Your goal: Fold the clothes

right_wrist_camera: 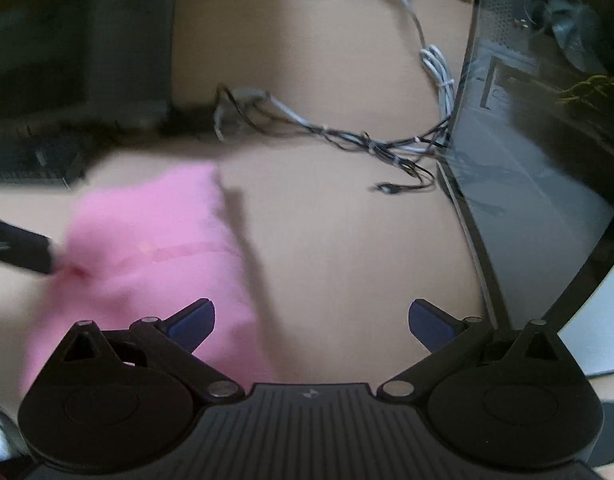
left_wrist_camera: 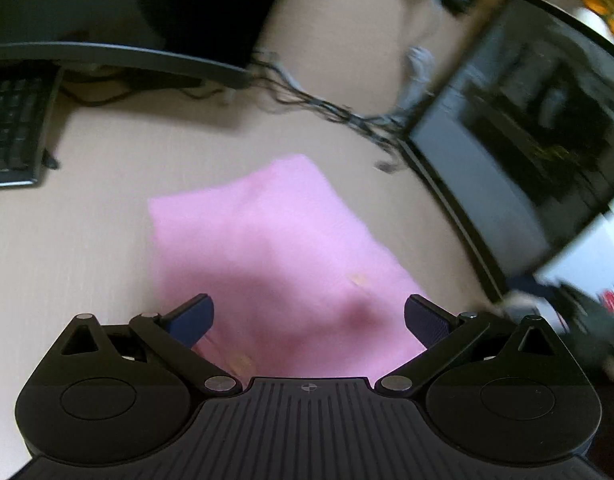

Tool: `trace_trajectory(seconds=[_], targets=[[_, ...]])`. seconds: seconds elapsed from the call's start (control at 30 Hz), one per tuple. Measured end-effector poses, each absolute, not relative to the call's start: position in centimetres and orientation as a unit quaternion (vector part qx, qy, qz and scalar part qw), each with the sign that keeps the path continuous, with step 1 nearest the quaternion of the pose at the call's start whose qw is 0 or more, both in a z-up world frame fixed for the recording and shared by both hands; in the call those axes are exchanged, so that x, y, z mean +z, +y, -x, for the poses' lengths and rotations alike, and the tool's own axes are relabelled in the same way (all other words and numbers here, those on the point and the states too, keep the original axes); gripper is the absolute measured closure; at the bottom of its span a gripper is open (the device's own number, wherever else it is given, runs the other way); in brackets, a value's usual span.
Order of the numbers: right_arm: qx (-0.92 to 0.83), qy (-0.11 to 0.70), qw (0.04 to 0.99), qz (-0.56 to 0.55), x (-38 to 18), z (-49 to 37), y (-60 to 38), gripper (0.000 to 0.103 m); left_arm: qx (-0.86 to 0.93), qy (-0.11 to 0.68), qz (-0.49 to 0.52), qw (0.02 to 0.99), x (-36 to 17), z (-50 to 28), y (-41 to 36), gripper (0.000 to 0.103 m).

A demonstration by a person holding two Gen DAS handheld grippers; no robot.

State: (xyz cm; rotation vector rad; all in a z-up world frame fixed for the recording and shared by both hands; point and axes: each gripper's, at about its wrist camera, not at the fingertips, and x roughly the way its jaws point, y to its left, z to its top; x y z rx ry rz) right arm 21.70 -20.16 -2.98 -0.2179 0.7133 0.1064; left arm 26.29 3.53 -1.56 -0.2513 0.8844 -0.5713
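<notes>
The pink cloth (left_wrist_camera: 267,264) lies on the tan desk (left_wrist_camera: 87,240), directly ahead of the left gripper (left_wrist_camera: 309,320), whose jaws are spread wide and hold nothing. The right gripper (right_wrist_camera: 312,320) (equally wide apart, empty) has the cloth (right_wrist_camera: 155,260) off to its left. Only the right view shows a loose cable plug (right_wrist_camera: 385,189) sharply.

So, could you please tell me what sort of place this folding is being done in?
Most likely a home or office computer desk, not a laundry area. The pink cloth lies on a light wooden desk beside a black keyboard, a tangle of cables and a glass-sided computer case.
</notes>
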Motion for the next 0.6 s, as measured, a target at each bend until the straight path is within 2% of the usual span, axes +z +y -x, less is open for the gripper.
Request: trace_trajectory(seconds=[0.07, 0.27, 0.6], targets=[[0.048, 0.361, 0.919, 0.155, -4.9, -21.6, -19.3, 0.000, -0.303, 0.423, 0.104, 0.847, -1.7, -24.7, 2.0, 0.000], [0.028, 0.365, 0.919, 0.149, -5.8, -20.4, -18.5, 0.000, -0.297, 0.449, 0.017, 0.842, -4.3, -23.2, -0.7, 0.000], [0.131, 0.378, 0.899, 0.175, -4.3, -17.5, -16.0, 0.000, -0.258, 0.452, 0.017, 0.854, -4.6, -25.3, 1.7, 0.000]])
